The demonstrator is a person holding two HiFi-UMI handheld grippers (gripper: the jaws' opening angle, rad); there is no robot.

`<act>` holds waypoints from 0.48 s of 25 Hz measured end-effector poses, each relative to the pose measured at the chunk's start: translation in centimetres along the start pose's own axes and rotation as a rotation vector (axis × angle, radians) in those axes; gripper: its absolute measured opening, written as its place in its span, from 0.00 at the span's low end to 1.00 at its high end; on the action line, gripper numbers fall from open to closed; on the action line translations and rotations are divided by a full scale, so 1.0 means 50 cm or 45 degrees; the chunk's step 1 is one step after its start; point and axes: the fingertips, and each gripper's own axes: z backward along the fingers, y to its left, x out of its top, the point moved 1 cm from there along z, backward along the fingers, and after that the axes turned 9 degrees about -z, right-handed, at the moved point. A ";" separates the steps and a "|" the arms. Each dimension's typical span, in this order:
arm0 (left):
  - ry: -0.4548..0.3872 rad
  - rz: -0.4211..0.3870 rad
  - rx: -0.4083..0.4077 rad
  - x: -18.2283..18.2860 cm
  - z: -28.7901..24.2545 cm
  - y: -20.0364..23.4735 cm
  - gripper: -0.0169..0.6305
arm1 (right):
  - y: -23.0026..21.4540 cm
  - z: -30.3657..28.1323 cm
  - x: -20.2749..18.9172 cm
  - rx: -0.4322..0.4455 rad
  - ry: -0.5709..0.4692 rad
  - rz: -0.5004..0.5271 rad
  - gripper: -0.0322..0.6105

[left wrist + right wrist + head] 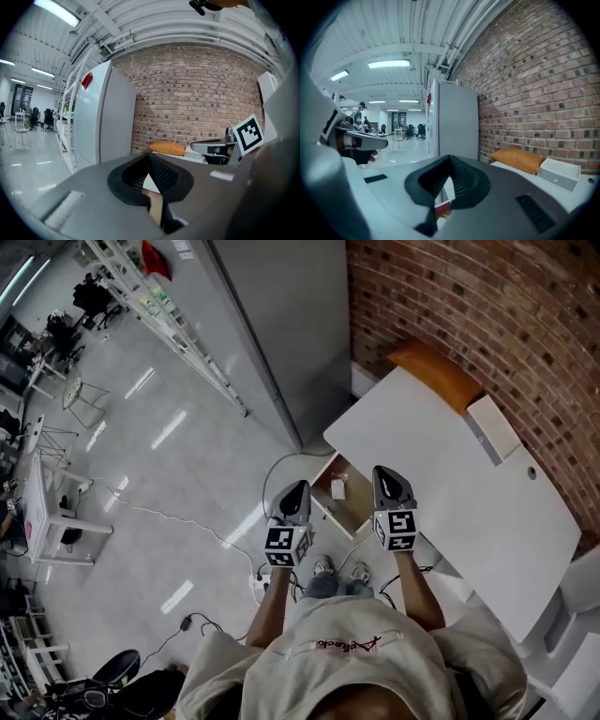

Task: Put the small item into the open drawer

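Forearms reach forward side by side; the left hand-held gripper (298, 487) and right hand-held gripper (387, 472) hover closed and empty, flanking the open drawer (352, 513).

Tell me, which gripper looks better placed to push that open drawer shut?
Left, probably: the left gripper sits just outside the drawer front, while the right gripper hangs over the table edge.

We see a big work room, like a lab or an office. It has a brick wall (469, 315), a shiny floor (159, 456), long ceiling lamps (389, 63), tall shelves (155, 301), and desks (42, 498) and chairs (48, 117) far off.
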 end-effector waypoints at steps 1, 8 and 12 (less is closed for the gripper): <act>-0.013 -0.010 0.004 0.016 -0.001 0.003 0.04 | -0.008 0.004 0.017 -0.007 -0.017 0.004 0.07; -0.066 -0.065 0.031 0.079 0.015 0.013 0.04 | -0.036 0.051 0.082 -0.039 -0.072 0.066 0.07; -0.091 -0.076 0.043 0.096 0.023 0.016 0.04 | -0.037 0.067 0.090 -0.048 -0.075 0.087 0.07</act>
